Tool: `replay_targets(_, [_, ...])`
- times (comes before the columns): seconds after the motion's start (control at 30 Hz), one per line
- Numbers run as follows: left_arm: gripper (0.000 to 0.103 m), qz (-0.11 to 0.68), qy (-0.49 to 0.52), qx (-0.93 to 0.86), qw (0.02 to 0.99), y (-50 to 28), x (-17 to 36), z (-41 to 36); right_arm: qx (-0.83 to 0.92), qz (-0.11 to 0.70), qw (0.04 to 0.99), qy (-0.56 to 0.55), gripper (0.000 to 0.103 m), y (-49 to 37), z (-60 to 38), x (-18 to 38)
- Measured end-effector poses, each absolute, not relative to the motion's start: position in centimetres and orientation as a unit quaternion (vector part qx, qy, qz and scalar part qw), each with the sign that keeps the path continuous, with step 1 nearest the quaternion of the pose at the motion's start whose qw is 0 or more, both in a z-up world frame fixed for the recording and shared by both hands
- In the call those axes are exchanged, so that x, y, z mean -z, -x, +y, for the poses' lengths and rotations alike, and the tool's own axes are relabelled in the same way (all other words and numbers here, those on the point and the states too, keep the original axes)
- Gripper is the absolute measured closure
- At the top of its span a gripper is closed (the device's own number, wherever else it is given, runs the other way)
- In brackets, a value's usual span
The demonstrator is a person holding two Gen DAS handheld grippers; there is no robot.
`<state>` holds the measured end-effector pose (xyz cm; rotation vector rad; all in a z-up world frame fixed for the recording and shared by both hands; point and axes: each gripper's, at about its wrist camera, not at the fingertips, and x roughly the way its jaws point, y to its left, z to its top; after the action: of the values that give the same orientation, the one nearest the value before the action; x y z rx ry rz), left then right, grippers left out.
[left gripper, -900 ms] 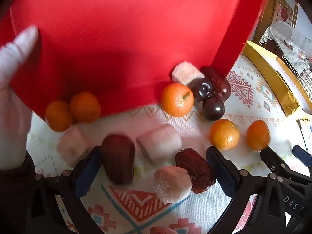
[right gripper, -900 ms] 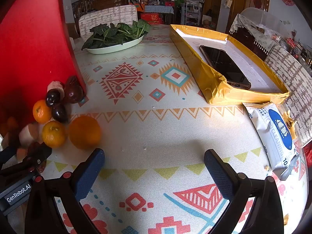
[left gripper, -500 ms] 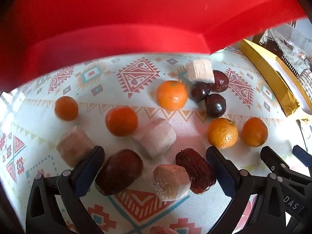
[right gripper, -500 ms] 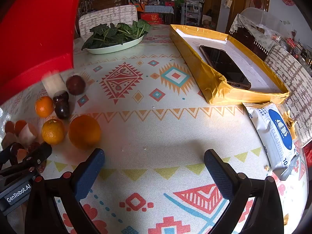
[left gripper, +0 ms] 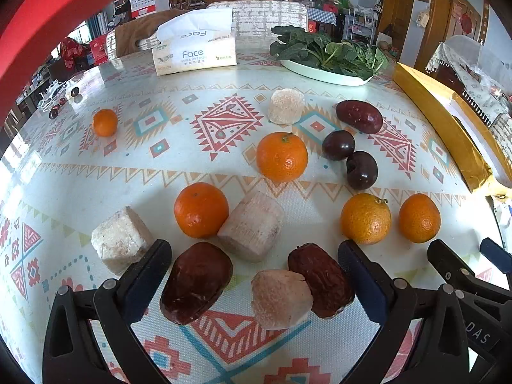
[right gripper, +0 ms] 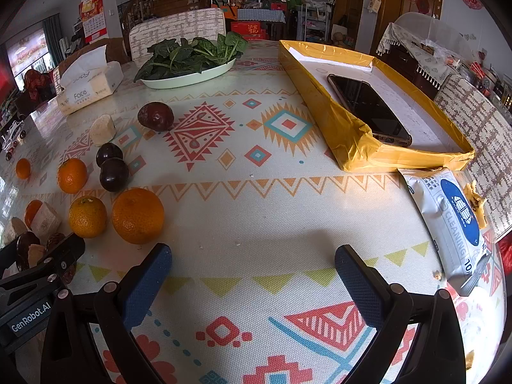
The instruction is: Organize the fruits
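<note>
Fruit lies scattered on the patterned tablecloth. In the left wrist view I see several oranges, among them one in the middle and one nearer. There are two dark plums, red dates and pale cut chunks. My left gripper is open just above the cloth; two dates and a pale chunk lie loose between its fingers. My right gripper is open over bare cloth, with a large orange just beyond its left finger.
A red tray's edge hangs at the upper left. A tissue box and a plate of greens stand at the back. A yellow box holding a phone lies to the right, a wipes pack near it.
The red tray has lifted up and off to the left, uncovering the table. The fruit rolled apart and settled. The gloved hand has left the view. Both grippers kept still.
</note>
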<state>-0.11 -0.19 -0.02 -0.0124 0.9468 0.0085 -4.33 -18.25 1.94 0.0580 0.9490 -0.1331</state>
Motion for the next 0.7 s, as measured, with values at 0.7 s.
replay_targets(0.7, [0.0,0.456,0.007,-0.004,0.89,-0.1,0.16,-0.2,0.064,0.457,0.887,-0.028,0.0,4.35,-18.25,-1.94])
